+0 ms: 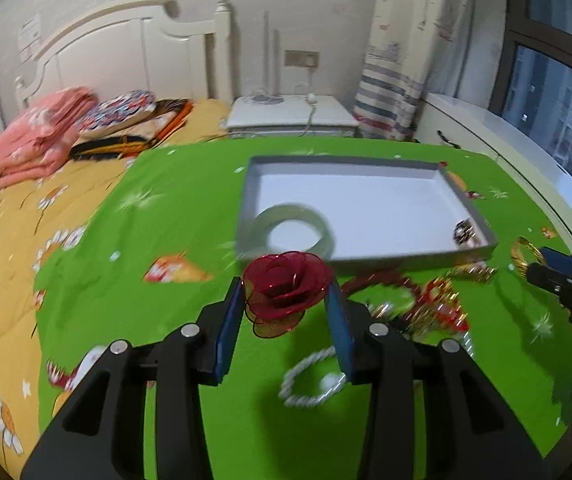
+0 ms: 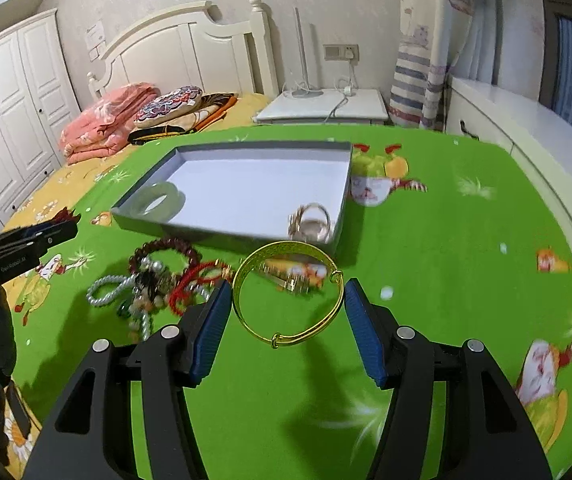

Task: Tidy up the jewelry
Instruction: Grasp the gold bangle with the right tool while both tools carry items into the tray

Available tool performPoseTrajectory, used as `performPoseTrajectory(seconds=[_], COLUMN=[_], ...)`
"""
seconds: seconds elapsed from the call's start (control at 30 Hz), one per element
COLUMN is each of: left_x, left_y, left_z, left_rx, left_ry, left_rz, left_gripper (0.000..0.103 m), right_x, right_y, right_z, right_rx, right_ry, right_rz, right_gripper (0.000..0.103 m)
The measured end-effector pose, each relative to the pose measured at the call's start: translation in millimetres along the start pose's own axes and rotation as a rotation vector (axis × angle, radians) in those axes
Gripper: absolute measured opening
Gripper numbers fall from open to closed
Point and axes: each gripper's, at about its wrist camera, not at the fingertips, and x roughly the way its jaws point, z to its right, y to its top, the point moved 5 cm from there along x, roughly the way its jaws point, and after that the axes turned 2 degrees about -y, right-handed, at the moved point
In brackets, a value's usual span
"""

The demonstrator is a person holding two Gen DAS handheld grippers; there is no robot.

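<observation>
Left wrist view: we see our left claw [image 1: 288,300] clenched on a red fabric rose [image 1: 286,290], its blue pads pressing the petals from both sides, just short of the tray's near wall.
Right wrist view: we see our right claw [image 2: 288,312] grasping a gold bangle [image 2: 286,292] across its width, near the tray's front right corner.
Tray [image 2: 340,184]: a shallow grey box with a white floor, on the green cloth [image 2: 446,260] over the bench.
Inside the tray: a pale green bangle [image 2: 160,199] at the left end, a ring-like piece [image 2: 313,222] at the right end.
Before the tray: a heap of beads and red cord [image 2: 161,280], with a white pearl string [image 1: 310,380] nearest us.
</observation>
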Motion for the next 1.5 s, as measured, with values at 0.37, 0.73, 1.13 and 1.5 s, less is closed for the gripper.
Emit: performPoseTrajectory(seconds=[0.37, 0.73, 1.13, 1.5], left_x=[84, 177, 211, 105], left_y=[79, 111, 104, 117], left_z=[37, 18, -17, -31], left_rx=[0.053, 0.062, 0.015, -0.006], left_ry=[-0.040, 0.072, 0.126, 0.170], left_rz=[-0.064, -0.189, -0.242, 0.004], left_gripper=[0.040, 0.040, 0.059, 0.090], right_x=[65, 148, 188, 115], right_y=[73, 109, 112, 116], right_z=[5, 6, 7, -8], right_rx=[-0.045, -0.144, -0.210, -0.215], right_ry=[0.059, 0.045, -0.003, 0.032], right_rz=[-0.037, -0.151, -0.202, -0.097], right_gripper=[0.056, 0.056, 0.057, 0.065])
